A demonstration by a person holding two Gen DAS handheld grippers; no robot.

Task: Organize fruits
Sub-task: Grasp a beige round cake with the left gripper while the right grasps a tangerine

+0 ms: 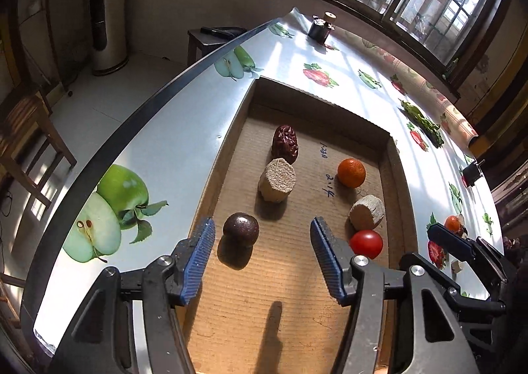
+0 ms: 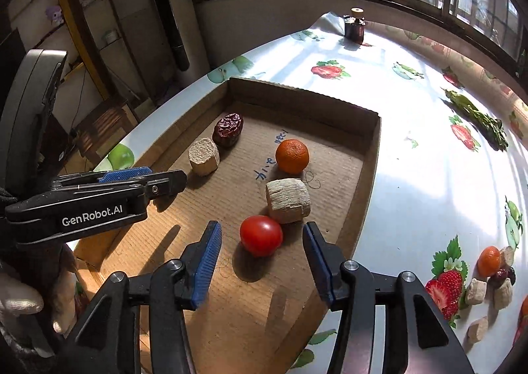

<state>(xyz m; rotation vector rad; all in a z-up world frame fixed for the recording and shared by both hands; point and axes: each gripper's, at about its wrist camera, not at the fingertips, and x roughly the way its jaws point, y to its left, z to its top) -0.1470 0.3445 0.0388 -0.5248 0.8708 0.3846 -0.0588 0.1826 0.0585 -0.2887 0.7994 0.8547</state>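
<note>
White lettering reading "GenRobot.AI" runs along the side of the left gripper where it crosses the right wrist view, and blue handwriting on the floor of the cardboard tray is too scrawled to read. Both grippers hang over the tray with their jaws spread wide and nothing between them. Just ahead of the left gripper, near its left jaw, sits a dark round fruit; further ahead lie a tan fibrous block and, touching it beyond, a wrinkled red date. Ahead of the right gripper, in the gap between its jaws, rests a red tomato, with a second tan block touching it on the far side and a mandarin beyond that, near the handwriting. The counter wears a cloth printed with strawberries and green apples. To the right of the right jaws, outside the tray, lies a loose cluster of fruits: a small orange one, dark pieces and several tan chunks. Far ahead a dark jar with something pale and round on top stands near the counter's end, and a bunch of greens lies off to the right.
</note>
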